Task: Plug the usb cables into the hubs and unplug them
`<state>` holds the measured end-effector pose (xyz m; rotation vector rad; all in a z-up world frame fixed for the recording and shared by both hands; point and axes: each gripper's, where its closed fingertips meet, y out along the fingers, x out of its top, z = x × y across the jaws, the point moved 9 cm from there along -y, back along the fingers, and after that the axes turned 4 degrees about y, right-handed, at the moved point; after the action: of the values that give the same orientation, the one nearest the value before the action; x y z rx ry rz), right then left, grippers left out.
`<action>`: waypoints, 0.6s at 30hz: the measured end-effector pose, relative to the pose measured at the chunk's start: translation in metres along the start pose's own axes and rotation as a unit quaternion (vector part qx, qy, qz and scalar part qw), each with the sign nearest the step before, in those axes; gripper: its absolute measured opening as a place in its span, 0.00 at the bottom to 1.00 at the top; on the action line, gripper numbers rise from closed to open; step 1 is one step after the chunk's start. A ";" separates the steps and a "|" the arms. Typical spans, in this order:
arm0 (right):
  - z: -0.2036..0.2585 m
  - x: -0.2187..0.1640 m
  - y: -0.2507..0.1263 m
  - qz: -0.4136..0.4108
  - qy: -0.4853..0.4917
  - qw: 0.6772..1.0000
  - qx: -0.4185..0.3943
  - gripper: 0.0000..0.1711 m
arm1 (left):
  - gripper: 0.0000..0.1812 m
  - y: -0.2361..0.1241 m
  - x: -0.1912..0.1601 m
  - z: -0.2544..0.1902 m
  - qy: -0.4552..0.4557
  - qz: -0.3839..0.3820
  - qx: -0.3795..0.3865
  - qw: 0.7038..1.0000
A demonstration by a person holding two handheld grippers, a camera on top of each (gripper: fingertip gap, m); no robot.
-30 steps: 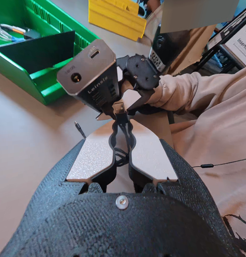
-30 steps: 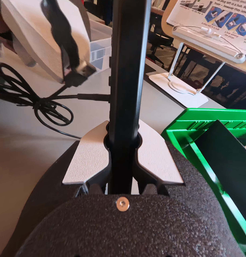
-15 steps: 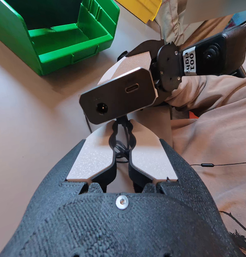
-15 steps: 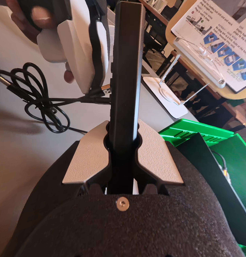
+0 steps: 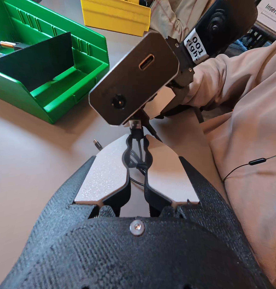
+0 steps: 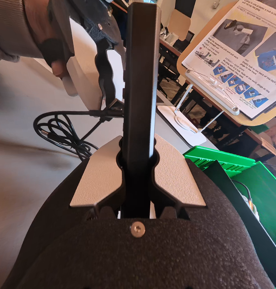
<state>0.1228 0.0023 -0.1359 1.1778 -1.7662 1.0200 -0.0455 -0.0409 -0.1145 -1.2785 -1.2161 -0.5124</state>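
1. The hub (image 5: 134,78) has a dark grey end face with a pale silver edge; in the right wrist view its body (image 6: 140,93) reads black.
2. The USB cable (image 6: 62,129) is black with a silver plug (image 5: 135,123).
3. The left gripper (image 5: 137,137) has white speckled fingers (image 5: 106,173) on a black textured body.
4. One bin (image 5: 87,65) is bright green with a black divider (image 5: 35,61); another bin (image 5: 115,14) is yellow.
5. The table (image 5: 25,156) is pale beige-grey.
6. The sleeve (image 5: 243,93) is beige.

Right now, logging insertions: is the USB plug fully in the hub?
Not fully: the USB plug shows bare metal at the hub; depth unclear.
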 end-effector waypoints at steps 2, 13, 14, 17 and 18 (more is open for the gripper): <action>-0.001 0.001 -0.001 -0.002 -0.002 1.000 -0.003 0.18 | 0.08 0.001 0.001 -0.002 0.012 0.002 0.003 1.000; -0.001 -0.003 0.001 0.017 -0.017 1.000 -0.008 0.18 | 0.08 0.003 0.001 0.001 -0.053 0.014 -0.010 0.998; -0.001 -0.003 0.002 0.024 -0.025 0.999 -0.008 0.18 | 0.08 0.004 -0.001 0.002 -0.069 0.020 -0.014 0.997; 0.003 -0.005 0.004 0.042 -0.057 0.997 -0.010 0.18 | 0.08 0.005 -0.005 0.004 -0.094 0.035 -0.024 0.995; 0.004 -0.006 0.004 0.048 -0.066 0.997 -0.011 0.18 | 0.08 0.005 -0.005 0.003 -0.099 0.037 -0.030 0.994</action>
<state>0.1197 0.0021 -0.1436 1.1812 -1.9489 0.9941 -0.0442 -0.0381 -0.1214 -1.4473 -1.3205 -0.3772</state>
